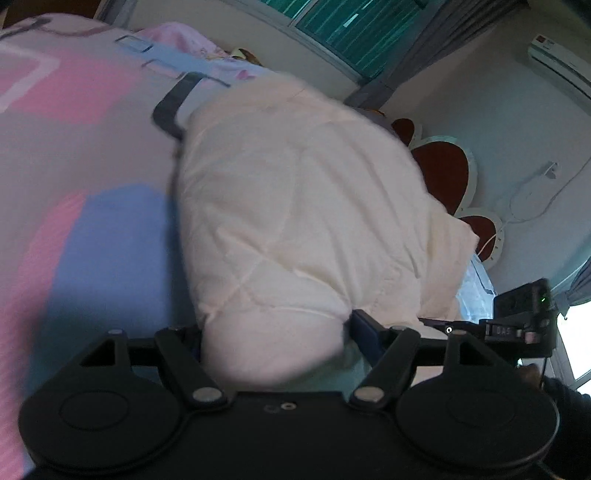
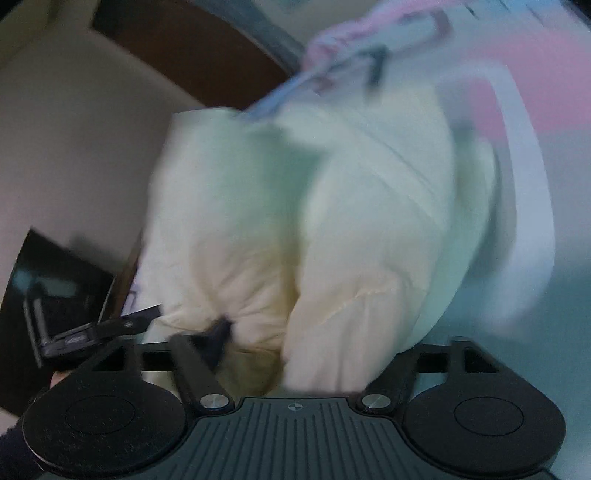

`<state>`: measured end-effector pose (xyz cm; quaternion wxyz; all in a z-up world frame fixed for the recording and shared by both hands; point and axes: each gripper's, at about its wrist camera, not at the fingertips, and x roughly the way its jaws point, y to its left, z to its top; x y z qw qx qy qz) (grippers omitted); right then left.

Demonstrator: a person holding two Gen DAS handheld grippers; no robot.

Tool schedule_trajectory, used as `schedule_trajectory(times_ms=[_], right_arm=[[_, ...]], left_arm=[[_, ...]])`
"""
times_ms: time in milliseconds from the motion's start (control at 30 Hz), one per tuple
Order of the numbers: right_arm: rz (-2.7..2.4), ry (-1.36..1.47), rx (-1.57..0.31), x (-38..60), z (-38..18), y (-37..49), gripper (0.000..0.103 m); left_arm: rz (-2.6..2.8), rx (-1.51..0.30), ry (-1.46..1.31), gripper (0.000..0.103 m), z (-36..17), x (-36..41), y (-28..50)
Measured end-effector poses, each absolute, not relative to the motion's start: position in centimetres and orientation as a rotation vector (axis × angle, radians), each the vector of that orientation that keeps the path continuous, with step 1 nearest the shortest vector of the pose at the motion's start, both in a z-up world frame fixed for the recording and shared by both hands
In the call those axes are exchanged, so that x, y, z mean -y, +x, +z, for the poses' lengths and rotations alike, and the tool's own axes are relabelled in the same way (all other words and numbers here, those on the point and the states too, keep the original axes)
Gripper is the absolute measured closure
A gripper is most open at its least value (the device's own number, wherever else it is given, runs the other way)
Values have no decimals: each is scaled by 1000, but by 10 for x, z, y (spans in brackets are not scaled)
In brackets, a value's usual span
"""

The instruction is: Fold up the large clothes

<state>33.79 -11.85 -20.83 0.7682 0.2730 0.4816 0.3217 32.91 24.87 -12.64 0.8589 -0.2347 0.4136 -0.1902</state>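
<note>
A cream quilted padded garment (image 1: 295, 206) lies on the bed and fills the middle of both views; it also shows in the right wrist view (image 2: 332, 229), blurred. My left gripper (image 1: 275, 332) is shut on a bunched edge of the garment, which bulges between its fingers. My right gripper (image 2: 291, 354) is shut on another bunched edge of the same garment; one dark fingertip (image 2: 218, 330) shows in the folds. The right gripper's body (image 1: 524, 314) appears at the right of the left wrist view, and the left gripper's body (image 2: 99, 325) at the left of the right wrist view.
The bed has a pink, blue and white patterned sheet (image 1: 74, 184). A dark strap (image 1: 173, 107) lies on it behind the garment. A flower-shaped headboard (image 1: 443, 173), a wall cable, a window (image 1: 347, 29) and an air conditioner (image 1: 561, 59) stand beyond.
</note>
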Motion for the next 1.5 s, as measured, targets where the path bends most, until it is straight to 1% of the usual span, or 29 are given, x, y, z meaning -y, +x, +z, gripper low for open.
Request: schedule_trajectory(times_ms=[67, 133, 200, 300, 367, 433, 467, 500, 567, 600, 700, 800, 900, 1033, 1167, 1267, 1367, 1500], right_arm=[[682, 578, -1035, 121, -206, 330, 28], [671, 551, -1022, 121, -197, 325, 28], [653, 549, -999, 129, -186, 314, 28], [630, 546, -939, 158, -168, 287, 28], [605, 523, -869, 170, -150, 272, 28], [605, 494, -810, 172, -131, 270, 46], [607, 478, -792, 163, -122, 274, 57], [609, 454, -768, 151, -110, 283, 62], [639, 402, -720, 122, -92, 298, 67], [649, 370, -707, 108, -88, 302, 67], [626, 250, -691, 56, -78, 325, 67], [555, 147, -766, 19, -91, 354, 67], [468, 84, -860, 13, -121, 370, 68], [394, 124, -914, 33, -153, 379, 68], [373, 187, -942, 44, -166, 387, 68], [377, 192, -954, 47, -163, 381, 68], [388, 233, -919, 55, -137, 367, 67], [489, 235, -855, 64, -106, 320, 67]], left_arm=[[-391, -855, -465, 28, -123, -246, 324], [-377, -850, -435, 20, -119, -247, 324], [-362, -837, -409, 19, -112, -249, 319], [-348, -816, -409, 20, -101, -253, 310], [-317, -779, -406, 25, -90, -267, 301], [-257, -727, -370, 35, -78, -266, 295], [-244, -701, -355, 38, -72, -265, 299], [-236, -674, -344, 42, -66, -263, 304], [-235, -621, -318, 43, -52, -252, 320], [-246, -601, -302, 45, -46, -245, 330], [-295, -576, -228, 45, -28, -214, 367], [-352, -620, -183, 45, -25, -182, 407], [-396, -719, -148, 45, -38, -155, 438], [-404, -830, -145, 45, -71, -151, 453], [-396, -887, -136, 45, -85, -157, 452], [-402, -895, -101, 45, -84, -154, 453], [-396, -841, -86, 45, -67, -158, 434], [-431, -746, -97, 45, -46, -169, 380]])
